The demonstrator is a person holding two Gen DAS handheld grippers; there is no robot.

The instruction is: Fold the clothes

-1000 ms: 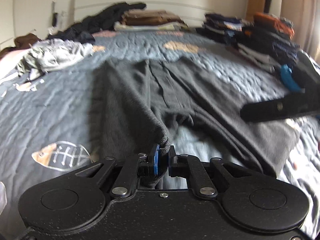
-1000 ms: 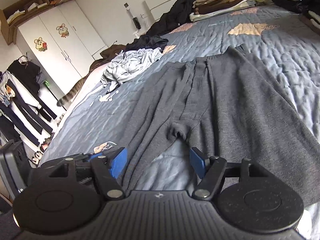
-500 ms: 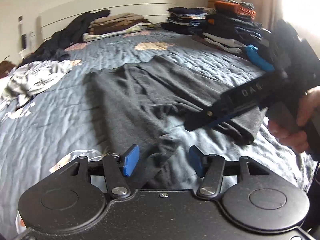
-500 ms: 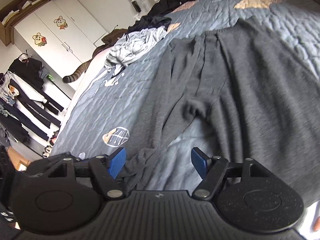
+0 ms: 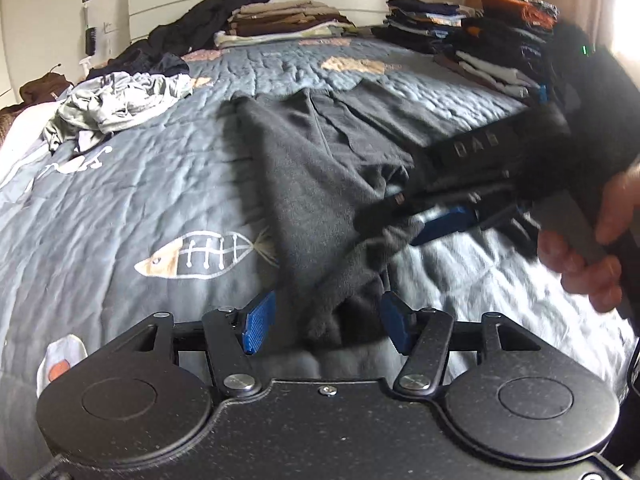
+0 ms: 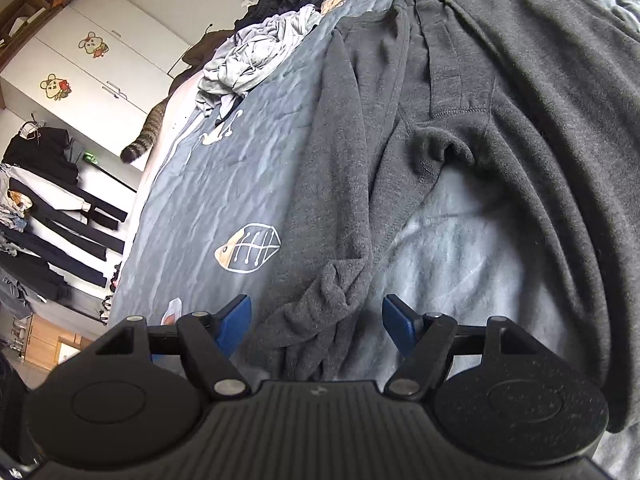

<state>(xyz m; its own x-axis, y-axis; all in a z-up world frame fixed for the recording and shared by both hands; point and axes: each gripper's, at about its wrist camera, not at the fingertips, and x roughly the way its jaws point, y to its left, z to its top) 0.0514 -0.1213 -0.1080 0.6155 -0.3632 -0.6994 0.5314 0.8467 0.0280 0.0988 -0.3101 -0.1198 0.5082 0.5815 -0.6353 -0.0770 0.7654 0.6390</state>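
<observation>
We hold both grippers wide apart over the dark grey trousers point(image 6: 472, 92) spread on the bedspread point(image 5: 120, 200). The crumpled leg cuff lies between our left gripper point(image 5: 326, 322) fingers and just ahead of our right gripper point(image 6: 316, 322).

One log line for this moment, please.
stage: regrasp | left claw: open, straddling bunched leg cuff | right claw: open, over same cuff | dark grey fleece trousers: flat on blue quilted bedspread
</observation>
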